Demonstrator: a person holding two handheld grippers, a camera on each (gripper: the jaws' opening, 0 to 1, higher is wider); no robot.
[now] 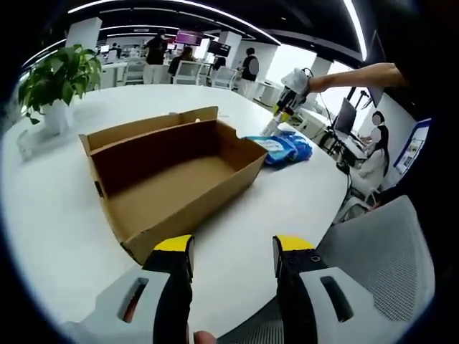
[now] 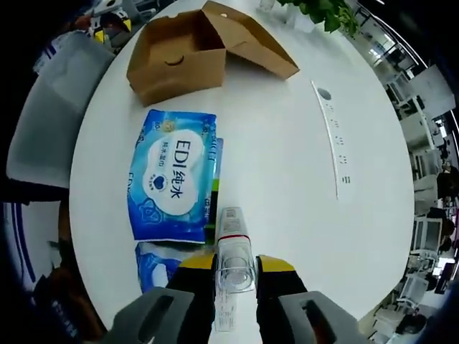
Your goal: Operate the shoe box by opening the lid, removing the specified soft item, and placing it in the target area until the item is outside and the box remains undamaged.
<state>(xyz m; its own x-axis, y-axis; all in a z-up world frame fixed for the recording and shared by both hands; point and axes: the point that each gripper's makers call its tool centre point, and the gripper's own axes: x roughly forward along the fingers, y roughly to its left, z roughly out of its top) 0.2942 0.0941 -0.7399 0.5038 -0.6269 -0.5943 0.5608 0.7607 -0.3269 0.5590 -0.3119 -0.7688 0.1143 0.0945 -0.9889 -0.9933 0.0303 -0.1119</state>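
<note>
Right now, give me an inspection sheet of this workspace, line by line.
Surface: white round table, mostly bare.
Job's things: cardboard shoe box open, inside looks empty; blue wipes packs lie outside beside it.
Clutter: potted plant; white power strip.
Grippers: left gripper open, short of the box; right gripper shut on a clear plastic bottle.
Cables: nothing seen.
Surroundings: grey mesh chair, office desks, people in the background.

Shoe box (image 1: 176, 172) matt brown cardboard; wipes pack (image 2: 172, 175) glossy plastic film; table (image 2: 287, 165) smooth white.
</note>
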